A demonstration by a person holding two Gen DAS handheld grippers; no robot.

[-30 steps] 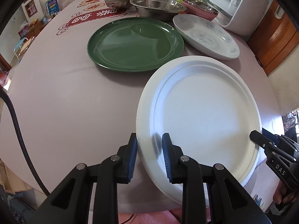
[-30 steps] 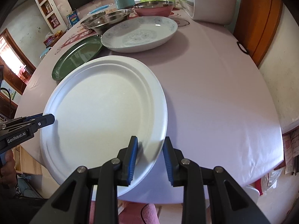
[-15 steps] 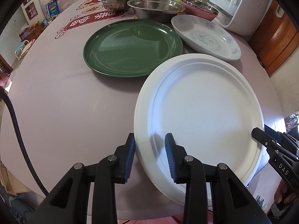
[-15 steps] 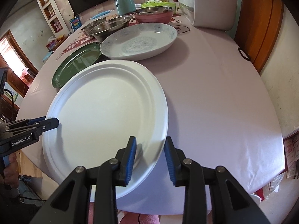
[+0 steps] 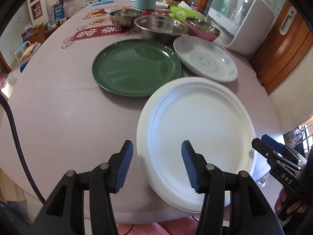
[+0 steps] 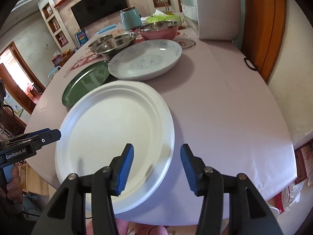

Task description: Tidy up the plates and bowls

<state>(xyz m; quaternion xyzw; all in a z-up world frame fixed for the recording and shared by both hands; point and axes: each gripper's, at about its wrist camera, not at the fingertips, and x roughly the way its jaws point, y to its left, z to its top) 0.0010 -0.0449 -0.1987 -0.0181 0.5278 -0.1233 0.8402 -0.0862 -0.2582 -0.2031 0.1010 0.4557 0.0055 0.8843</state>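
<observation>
1. Now both hand-held grippers, left (image 5: 157,166) and right (image 6: 157,166), have just been opening; jaws spread, pads off the white plate (image 5: 197,137).
2. Plate lies at the near desk (image 5: 58,117) edge, overhanging; a nudge could tip it off.
3. Only the left view shows the green plate (image 5: 137,67) whole.

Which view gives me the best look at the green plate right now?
The left wrist view: the green plate shows whole, rim and well unobstructed, beyond the white plate. In the right wrist view it sits at a shallow angle, partly hidden behind the white plate and the patterned dish.
</observation>
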